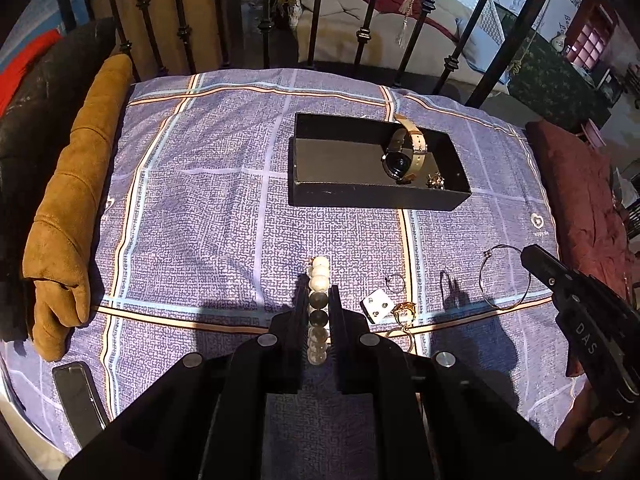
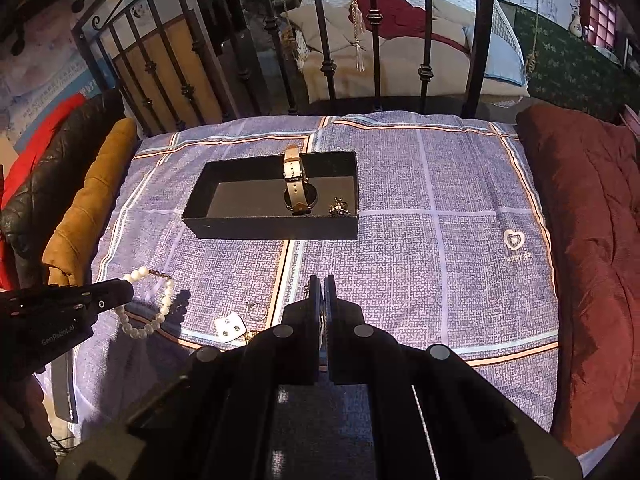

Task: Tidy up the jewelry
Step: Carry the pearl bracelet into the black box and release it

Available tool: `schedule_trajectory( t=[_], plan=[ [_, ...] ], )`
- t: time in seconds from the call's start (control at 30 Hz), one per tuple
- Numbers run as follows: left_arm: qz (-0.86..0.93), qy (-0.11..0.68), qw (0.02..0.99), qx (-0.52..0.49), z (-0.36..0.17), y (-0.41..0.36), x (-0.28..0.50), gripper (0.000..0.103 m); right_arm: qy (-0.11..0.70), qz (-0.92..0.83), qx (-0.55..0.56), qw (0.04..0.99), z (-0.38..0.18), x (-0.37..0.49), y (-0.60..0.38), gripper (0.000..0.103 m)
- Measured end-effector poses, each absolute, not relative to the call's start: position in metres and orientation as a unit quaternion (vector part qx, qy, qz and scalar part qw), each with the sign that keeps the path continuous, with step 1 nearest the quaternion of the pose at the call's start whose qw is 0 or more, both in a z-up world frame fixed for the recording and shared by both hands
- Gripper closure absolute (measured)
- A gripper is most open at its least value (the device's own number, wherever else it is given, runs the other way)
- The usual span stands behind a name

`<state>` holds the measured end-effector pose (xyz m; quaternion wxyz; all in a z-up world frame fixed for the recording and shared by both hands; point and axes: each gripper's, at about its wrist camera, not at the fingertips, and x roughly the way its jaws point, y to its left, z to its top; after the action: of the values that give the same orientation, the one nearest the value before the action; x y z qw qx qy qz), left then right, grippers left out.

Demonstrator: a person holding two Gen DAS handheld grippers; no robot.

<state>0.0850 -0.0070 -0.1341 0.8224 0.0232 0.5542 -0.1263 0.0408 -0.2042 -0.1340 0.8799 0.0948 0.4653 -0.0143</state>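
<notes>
Box (image 1: 376,196) holds watch (image 1: 402,158) (plus small gold trinket (image 1: 435,180)).

Purple checked cushion (image 1: 224,184) bears a black box (image 1: 360,196), small hoop (image 1: 396,283), white earring card (image 1: 375,307), gold ring (image 1: 404,312), phone (image 1: 78,388) at near-left edge.

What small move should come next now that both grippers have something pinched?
Probably carry the left gripper, shut on the white pearl bead bracelet, forward over the open black rectangular box and release there. The beige-strap wristwatch fills its right end; the left stands bare.
</notes>
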Motion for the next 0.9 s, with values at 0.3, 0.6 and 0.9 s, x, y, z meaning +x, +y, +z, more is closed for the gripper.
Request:
schedule_trajectory(
  t=[0.3, 0.6, 0.9],
  plan=[
    [-0.129, 0.547, 0.826, 0.047, -0.129, -0.025, 0.102, 0.094, 0.451, -0.01, 0.084, 0.889, -0.121, 0.058, -0.203, 0.1],
    [-0.138, 0.5, 0.853, 0.06, -0.109, -0.052, 0.15, 0.094, 0.425, -0.013, 0.061, 0.903, -0.109, 0.104, -0.206, 0.1],
    [-0.123, 0.505, 0.852, 0.062, -0.122, -0.067, 0.19, 0.094, 0.419, -0.022, 0.059, 0.906, -0.117, 0.146, -0.212, 0.1]
  ],
)
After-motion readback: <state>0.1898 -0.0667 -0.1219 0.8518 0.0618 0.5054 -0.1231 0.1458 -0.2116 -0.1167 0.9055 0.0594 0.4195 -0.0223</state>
